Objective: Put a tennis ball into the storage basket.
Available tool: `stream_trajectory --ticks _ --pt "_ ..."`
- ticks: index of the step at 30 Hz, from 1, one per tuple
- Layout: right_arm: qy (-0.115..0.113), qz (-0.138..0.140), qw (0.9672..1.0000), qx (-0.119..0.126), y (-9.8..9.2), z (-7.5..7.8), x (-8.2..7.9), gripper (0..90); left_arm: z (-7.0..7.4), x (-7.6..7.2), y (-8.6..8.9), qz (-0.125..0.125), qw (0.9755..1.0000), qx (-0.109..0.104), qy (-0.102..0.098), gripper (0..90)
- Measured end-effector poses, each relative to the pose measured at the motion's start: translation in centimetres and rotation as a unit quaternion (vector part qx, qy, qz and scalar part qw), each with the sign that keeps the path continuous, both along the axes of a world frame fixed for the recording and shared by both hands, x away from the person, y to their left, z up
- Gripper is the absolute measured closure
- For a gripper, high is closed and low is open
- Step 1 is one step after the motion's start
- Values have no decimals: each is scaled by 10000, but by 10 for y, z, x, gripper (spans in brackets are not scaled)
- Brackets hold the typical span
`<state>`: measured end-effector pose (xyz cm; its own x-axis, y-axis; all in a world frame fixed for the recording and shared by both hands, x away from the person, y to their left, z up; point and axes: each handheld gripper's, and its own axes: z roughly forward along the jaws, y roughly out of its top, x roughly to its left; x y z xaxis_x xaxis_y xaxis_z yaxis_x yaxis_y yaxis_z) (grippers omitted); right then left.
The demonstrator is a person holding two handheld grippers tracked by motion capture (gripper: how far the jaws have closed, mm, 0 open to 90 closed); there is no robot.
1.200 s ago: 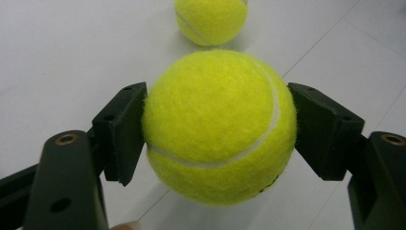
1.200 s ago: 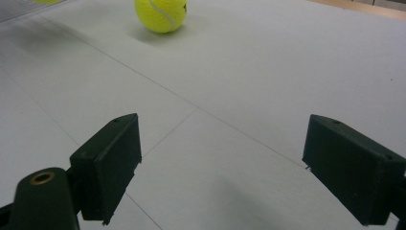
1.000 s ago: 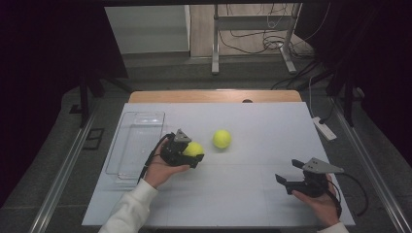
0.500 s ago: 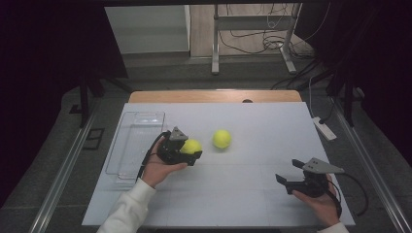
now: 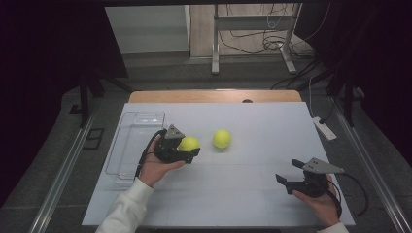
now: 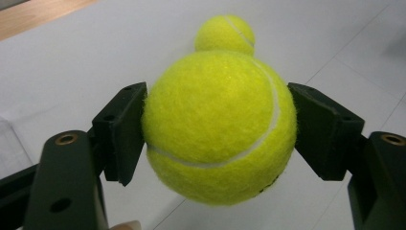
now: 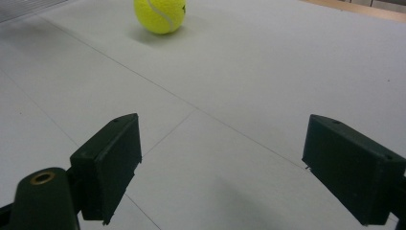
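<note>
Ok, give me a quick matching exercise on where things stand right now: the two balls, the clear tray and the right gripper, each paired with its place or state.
Things:
1. held tennis ball
2. loose tennis ball
3. clear tray
4. right gripper

States:
A. jaws open, nothing between them
B. lying free near the middle of the table
C. at the table's left edge, nothing in it
D. clamped in the left gripper

Pairs: 1-D, 2-B, 3-C, 4-A

tray [image 5: 127, 145] left on table [image 5: 252, 194]; held ball [image 5: 188, 143] beside tray; second ball [image 5: 221, 139] right of it
</note>
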<state>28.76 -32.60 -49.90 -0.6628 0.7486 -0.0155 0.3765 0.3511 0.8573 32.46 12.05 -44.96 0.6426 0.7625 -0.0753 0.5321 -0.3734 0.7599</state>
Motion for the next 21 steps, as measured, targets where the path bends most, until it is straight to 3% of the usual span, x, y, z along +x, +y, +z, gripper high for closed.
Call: stream_trajectory --ticks 21 --pt "-5 -9 10000 1 0 0 0 136 10 -2 10 111 9996 -190 -148 271"
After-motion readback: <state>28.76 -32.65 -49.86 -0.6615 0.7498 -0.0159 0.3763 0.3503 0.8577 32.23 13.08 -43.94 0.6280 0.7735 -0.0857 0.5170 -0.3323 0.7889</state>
